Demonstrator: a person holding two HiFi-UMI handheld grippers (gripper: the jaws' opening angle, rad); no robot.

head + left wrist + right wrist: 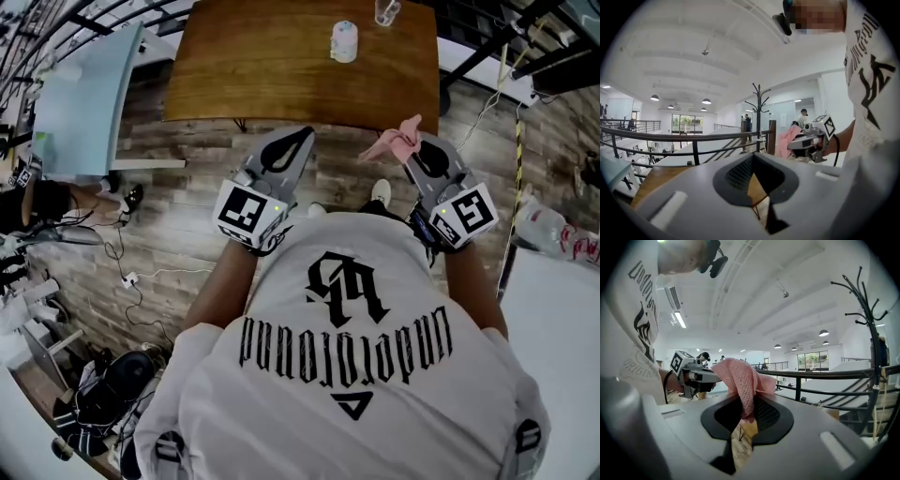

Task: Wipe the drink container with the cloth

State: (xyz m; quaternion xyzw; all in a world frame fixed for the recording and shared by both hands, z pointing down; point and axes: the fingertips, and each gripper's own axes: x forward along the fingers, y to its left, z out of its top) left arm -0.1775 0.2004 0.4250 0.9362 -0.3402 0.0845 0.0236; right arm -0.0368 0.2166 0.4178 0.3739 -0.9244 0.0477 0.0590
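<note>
Two grippers are held out short of the wooden worktop [281,84], which stands well ahead of us over the plank floor; the left gripper [298,139] has its jaws together with nothing between them; the right gripper [419,142] is clamped on the cloth. The drink container [344,41] stands upright near the far edge of the worktop, well apart from both grippers, with a glass [386,11] near it; it looks small and light, so we judge it would slide or tip under a sideways wipe; we would open the left gripper and steady the container round the middle of its body. The pink cloth [740,373] is a soft open knit, limp and bunched above the jaws; pinched at one fold, it should drape over the container easily.
</note>
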